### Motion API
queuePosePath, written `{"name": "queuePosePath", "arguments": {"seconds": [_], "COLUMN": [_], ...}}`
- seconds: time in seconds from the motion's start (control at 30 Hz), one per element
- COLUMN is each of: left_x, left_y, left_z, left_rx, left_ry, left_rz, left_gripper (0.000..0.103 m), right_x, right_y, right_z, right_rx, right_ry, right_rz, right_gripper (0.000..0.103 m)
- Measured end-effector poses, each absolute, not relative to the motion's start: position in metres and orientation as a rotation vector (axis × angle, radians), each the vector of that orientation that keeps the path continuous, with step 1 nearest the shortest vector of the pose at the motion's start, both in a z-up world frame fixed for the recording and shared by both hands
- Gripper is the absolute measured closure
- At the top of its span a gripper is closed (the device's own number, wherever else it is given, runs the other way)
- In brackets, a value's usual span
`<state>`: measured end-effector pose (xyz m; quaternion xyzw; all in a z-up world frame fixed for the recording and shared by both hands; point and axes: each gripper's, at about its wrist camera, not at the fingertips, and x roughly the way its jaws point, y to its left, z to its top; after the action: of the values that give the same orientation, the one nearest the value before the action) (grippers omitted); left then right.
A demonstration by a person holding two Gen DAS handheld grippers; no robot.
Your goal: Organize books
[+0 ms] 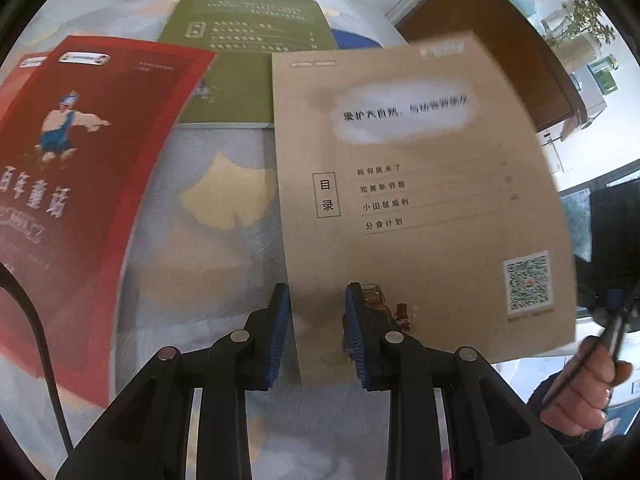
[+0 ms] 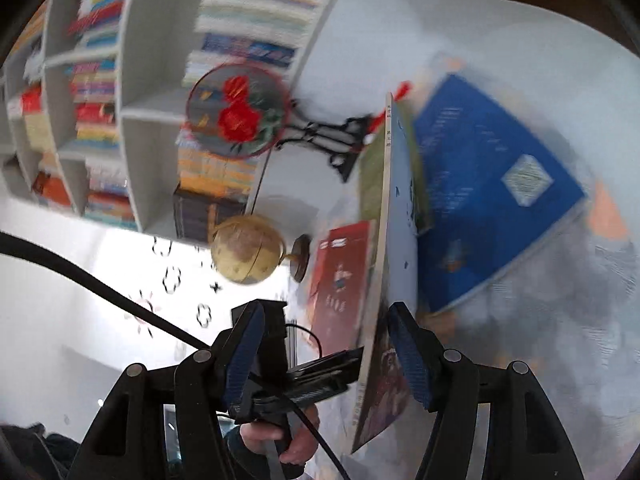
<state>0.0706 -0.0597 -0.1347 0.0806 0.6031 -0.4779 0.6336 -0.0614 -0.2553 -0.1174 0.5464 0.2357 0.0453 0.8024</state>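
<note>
A tan book (image 1: 420, 200) with a contents list and QR code is lifted above the table. My left gripper (image 1: 318, 330) has its fingers apart around the book's lower left corner, one on each side. In the right wrist view the same book (image 2: 394, 216) is seen edge-on and upright, between the open fingers of my right gripper (image 2: 326, 350). A red book (image 1: 84, 176) lies at the left, a green book (image 1: 240, 52) at the back, and a blue book (image 2: 492, 188) lies flat on the right.
The table has a grey patterned cloth (image 1: 208, 220). A round embroidered fan on a black stand (image 2: 240, 114) and a small globe (image 2: 246, 256) stand near a white bookshelf (image 2: 132, 92) full of books. A brown board (image 1: 492, 44) lies at the back right.
</note>
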Motion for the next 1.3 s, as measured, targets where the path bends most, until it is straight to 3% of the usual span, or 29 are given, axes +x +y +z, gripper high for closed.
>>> {"name": "queuePosePath", "arguments": {"seconds": [0.4, 0.6, 0.8, 0.93, 1.3], "left_x": [0.087, 0.098, 0.121, 0.125, 0.15], "left_y": [0.041, 0.142, 0.222, 0.215, 0.128], "left_z": [-0.118, -0.102, -0.122, -0.119, -0.13], "left_rx": [-0.062, -0.125, -0.266, -0.228, -0.09], "left_ry": [1.383, 1.284, 1.317, 1.313, 1.332], "left_rz": [-1.018, -0.761, -0.566, -0.622, -0.655], "left_gripper": [0.079, 0.079, 0.079, 0.079, 0.076], "right_x": [0.024, 0.061, 0.075, 0.085, 0.112], "right_y": [-0.171, -0.116, -0.099, -0.104, -0.111], "right_z": [-0.081, -0.092, -0.126, -0.152, -0.169], "right_rx": [1.057, 0.997, 0.849, 0.67, 0.397], "right_ry": [0.593, 0.72, 0.925, 1.068, 1.109], "right_rz": [0.369, 0.478, 0.264, -0.004, -0.251], "right_gripper": [0.04, 0.04, 0.04, 0.04, 0.04]}}
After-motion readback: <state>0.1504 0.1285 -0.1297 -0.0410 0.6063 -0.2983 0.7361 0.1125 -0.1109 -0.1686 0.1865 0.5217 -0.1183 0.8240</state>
